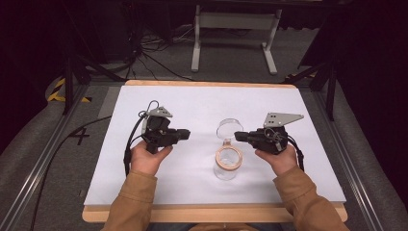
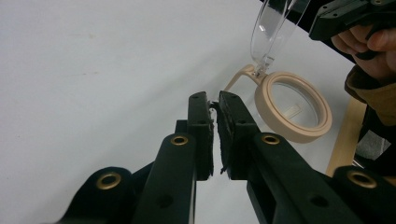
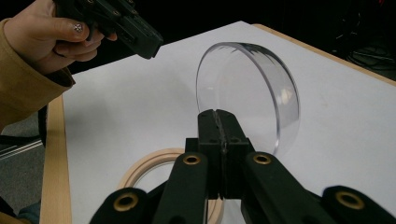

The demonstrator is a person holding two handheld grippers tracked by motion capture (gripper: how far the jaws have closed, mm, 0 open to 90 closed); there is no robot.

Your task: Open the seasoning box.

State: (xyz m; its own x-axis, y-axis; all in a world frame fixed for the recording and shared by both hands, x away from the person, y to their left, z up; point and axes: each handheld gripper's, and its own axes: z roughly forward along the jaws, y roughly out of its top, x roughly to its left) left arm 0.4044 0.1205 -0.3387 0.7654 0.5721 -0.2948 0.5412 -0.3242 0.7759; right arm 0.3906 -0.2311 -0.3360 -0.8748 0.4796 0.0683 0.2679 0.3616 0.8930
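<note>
- High view showed your left claw (image 1: 185, 134) and right claw (image 1: 239, 137) facing each other over the white bench (image 1: 144, 178), the jar (image 1: 227, 161) between them, just below the right claw's tip.
- Both claws were pressed together, pinching nothing.
- Its clear lid (image 3: 247, 98) stood hinged open above the beige rim (image 2: 294, 106); no step looked begun.
- Next, I judge, you'd need to spread a claw first.
- Beyond lay dark floor and cables (image 1: 154, 53).

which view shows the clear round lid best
The right gripper view: the clear round plastic lid stands open, large and whole. The left gripper view crops its top; the high view shows it small above the beige jar rim.
</note>
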